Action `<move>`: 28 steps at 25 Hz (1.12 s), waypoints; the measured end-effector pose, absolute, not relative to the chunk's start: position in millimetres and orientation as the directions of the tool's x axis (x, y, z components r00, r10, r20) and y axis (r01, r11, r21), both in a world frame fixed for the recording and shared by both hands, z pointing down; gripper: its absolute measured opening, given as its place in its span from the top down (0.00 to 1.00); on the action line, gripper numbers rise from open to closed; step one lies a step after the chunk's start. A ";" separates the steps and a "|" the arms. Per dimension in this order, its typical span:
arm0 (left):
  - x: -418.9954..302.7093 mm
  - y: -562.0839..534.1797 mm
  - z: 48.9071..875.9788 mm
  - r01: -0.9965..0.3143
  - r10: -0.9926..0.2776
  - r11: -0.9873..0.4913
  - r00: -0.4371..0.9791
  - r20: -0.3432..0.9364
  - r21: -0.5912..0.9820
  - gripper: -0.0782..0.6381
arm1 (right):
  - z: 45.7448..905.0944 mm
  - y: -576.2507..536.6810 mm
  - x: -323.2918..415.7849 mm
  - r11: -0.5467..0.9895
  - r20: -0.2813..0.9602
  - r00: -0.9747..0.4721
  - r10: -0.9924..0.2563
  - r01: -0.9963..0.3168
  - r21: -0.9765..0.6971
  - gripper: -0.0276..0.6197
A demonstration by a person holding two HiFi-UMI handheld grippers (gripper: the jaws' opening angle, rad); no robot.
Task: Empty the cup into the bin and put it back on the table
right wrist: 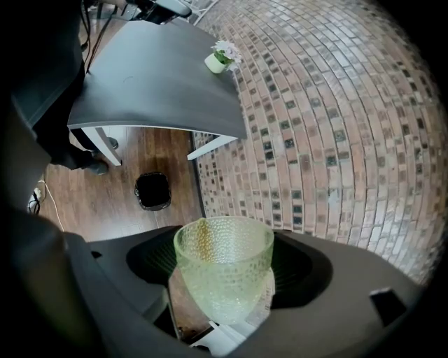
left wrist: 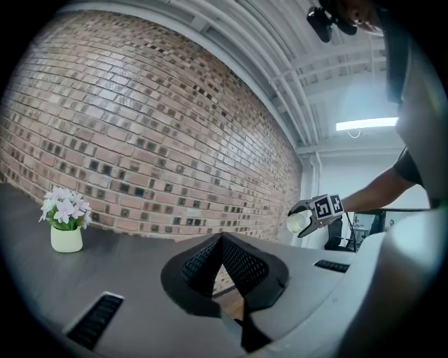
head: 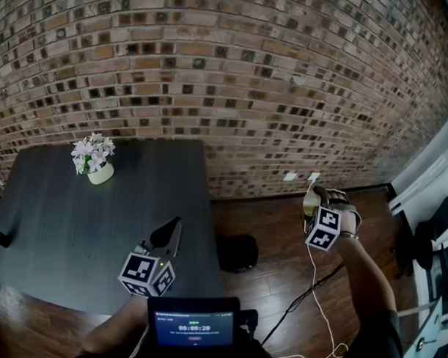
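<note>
Against the brick wall, dark table (head: pixel 75 228) fills the left of the head view; flower pot (head: pixel 99 172) near its far edge. On the wood floor just off the table's right edge, towards the near right corner, stands the black bin (head: pixel 237 253). Left gripper (head: pixel 175 228) hangs over the near right corner, jaws closed tip to tip, nothing between them. Right gripper (head: pixel 317 201) is out over open floor, well right of the table, jaws spread wide and clamped on the dimpled green cup (right wrist: pixel 224 266), mouth up and leaning a little. Key relation: the bin lies below the cup and off towards the table, not under it; carrying it across comes before any tipping, I judge. Cup contents unclear, only a brownish smear on the inner wall. The bin's inside is too dark to read.
</note>
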State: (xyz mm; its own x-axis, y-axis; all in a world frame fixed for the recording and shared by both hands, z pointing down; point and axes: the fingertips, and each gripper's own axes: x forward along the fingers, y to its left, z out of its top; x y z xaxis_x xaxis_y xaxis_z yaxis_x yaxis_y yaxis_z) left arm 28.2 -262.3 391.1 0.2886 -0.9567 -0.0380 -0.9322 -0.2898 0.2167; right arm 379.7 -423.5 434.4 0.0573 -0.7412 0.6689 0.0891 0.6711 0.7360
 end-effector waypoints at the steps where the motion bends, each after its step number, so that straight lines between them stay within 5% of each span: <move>1: 29.0 -262.4 391.1 -0.932 -0.956 -0.292 0.292 -0.035 0.217 0.90 | 434.4 -424.0 379.5 0.671 0.668 0.059 -0.741 0.093 0.736 0.35; 28: 25.7 -267.8 398.5 -0.937 -0.959 -0.278 0.283 -0.010 0.211 0.90 | 439.5 -434.7 373.4 0.652 0.650 0.086 -0.755 0.211 0.728 0.35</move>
